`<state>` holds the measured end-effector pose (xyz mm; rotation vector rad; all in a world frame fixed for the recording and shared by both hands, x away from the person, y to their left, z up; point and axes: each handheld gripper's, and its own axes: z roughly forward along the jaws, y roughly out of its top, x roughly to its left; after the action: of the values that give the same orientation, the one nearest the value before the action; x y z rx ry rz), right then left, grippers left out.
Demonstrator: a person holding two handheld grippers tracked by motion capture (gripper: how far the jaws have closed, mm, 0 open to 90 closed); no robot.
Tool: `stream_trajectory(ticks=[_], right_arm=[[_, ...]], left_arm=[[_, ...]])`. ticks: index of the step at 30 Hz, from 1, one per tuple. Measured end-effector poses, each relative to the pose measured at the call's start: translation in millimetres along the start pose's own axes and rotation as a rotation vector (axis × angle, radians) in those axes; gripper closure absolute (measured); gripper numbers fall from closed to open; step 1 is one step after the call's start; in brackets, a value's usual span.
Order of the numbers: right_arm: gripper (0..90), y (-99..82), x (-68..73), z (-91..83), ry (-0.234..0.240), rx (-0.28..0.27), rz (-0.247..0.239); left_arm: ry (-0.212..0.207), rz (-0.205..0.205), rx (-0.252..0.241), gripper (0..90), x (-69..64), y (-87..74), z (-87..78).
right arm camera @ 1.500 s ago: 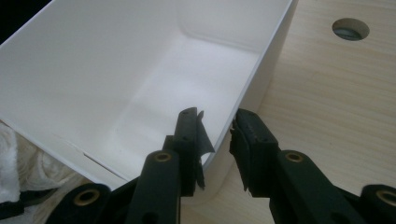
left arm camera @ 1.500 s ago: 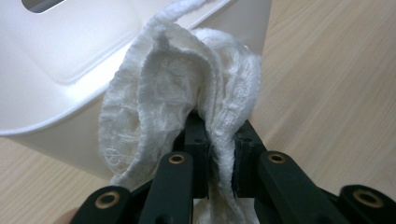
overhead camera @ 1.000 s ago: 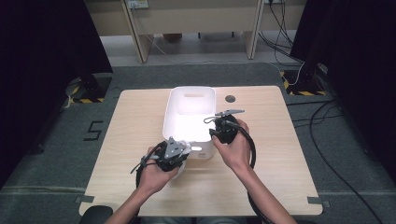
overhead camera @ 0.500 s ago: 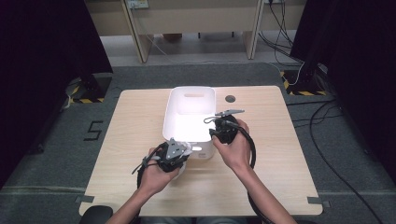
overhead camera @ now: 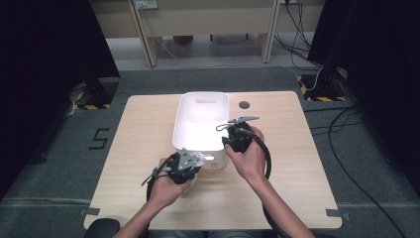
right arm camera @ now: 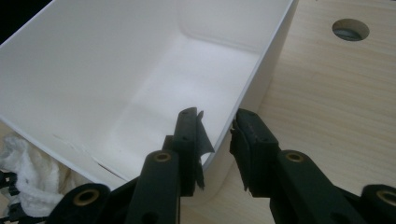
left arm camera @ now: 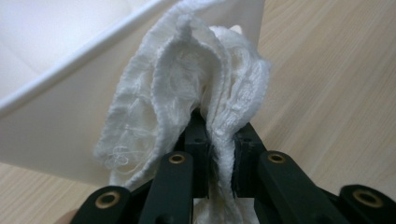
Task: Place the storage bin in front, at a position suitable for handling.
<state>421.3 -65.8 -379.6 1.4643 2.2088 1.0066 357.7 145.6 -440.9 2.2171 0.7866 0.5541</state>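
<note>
White cloth (left arm camera: 187,102), rough and crumpled, is pinched tight in the left tongs (left arm camera: 219,158); in the left gripper view its folds bunch up above the black jaws in the middle of the frame, pressed right against the outer wall of a white plastic bin (left arm camera: 60,130) that takes up the upper left. In the high view those left tongs (overhead camera: 184,167) sit at lower centre-left, held in the person's left hand (overhead camera: 166,188), and the cloth (overhead camera: 202,159) shows as a pale lump touching the bin's near wall, low on the pale wooden table (overhead camera: 138,139).

The bin (overhead camera: 200,111) stands in the middle of the table, open side up, nothing in the parts of it that show.

To the right, the right tongs (overhead camera: 236,138) rest at the bin's near right corner, gripped by the right hand (overhead camera: 250,158). In the right gripper view the right tongs (right arm camera: 217,140) stand partly open, straddling the bin's rim (right arm camera: 261,79): one jaw inside the wall, the other outside it over the table. I cannot tell whether the pads press on the wall. The cloth (right arm camera: 23,177) peeks in at the lower left of that view, outside the bin. A round hole in the table (right arm camera: 350,29) lies at the upper right.
</note>
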Motion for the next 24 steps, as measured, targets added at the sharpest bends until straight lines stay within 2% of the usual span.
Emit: stream_trajectory(ticks=[6, 9, 13, 24], right_arm=[[71.4, 0.1, -0.1, 0.1, -0.002, 0.000, -0.005], [71.3, -0.2, -0.1, 0.1, -0.001, -0.003, -0.006], [71.3, 0.0, 0.2, 0.3, -0.002, -0.003, -0.005], [71.3, -0.1, 0.5, 0.2, -0.003, -0.003, -0.004]], left_arm=[[-0.009, 0.005, 0.025, 79.8, -2.4, -1.8, 3.5], [0.002, -0.005, 0.007, 79.9, -1.8, -4.2, 6.6], [0.006, 0.004, 0.015, 79.8, -2.9, -4.2, 7.0], [-0.004, -0.003, 0.029, 79.8, -1.1, -5.9, 10.2]])
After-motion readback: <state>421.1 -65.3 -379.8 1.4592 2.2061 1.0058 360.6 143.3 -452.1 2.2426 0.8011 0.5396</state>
